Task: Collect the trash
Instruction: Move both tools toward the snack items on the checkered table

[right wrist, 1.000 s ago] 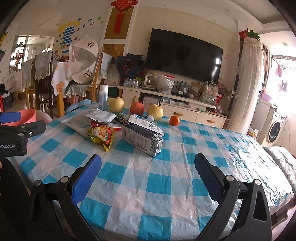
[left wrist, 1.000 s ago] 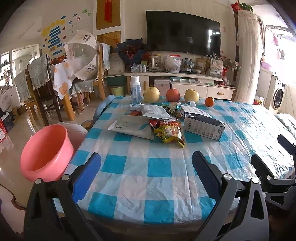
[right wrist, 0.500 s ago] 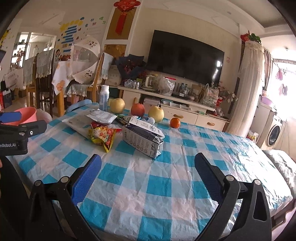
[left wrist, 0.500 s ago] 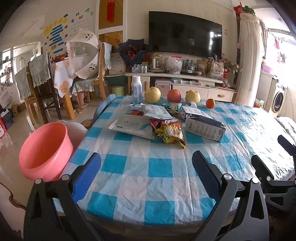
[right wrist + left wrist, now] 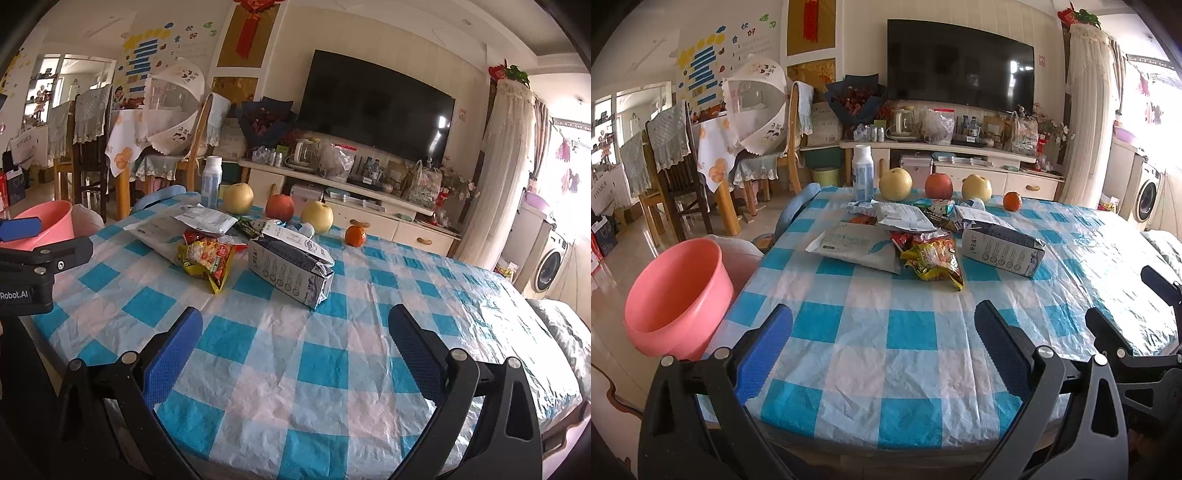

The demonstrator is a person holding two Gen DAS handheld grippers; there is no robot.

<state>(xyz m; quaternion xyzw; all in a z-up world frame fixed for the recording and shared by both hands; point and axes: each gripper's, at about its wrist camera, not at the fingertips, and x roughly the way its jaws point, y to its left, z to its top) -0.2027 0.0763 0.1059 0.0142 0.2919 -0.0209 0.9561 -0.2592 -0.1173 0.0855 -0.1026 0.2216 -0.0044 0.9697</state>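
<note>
A heap of trash lies mid-table on the blue-checked cloth: a yellow-red snack bag (image 5: 934, 258) (image 5: 207, 258), a grey milk carton on its side (image 5: 1001, 249) (image 5: 291, 269), a flat white pouch (image 5: 857, 245) (image 5: 159, 236) and a white wrapper (image 5: 905, 218) (image 5: 207, 219). A pink bucket (image 5: 677, 295) (image 5: 48, 225) stands off the table's left edge. My left gripper (image 5: 882, 343) is open over the near edge, holding nothing. My right gripper (image 5: 295, 354) is open too, short of the carton.
A white bottle (image 5: 863, 171), two yellow pears (image 5: 895, 184) (image 5: 976, 188), a red apple (image 5: 938, 185) and an orange (image 5: 1012, 201) line the table's far side. Chairs (image 5: 668, 166) stand at left. A TV cabinet (image 5: 960, 162) runs behind.
Both grippers have drifted slightly; the view has tilted up a little. Jaws stay wide apart and nothing on the table has moved.
</note>
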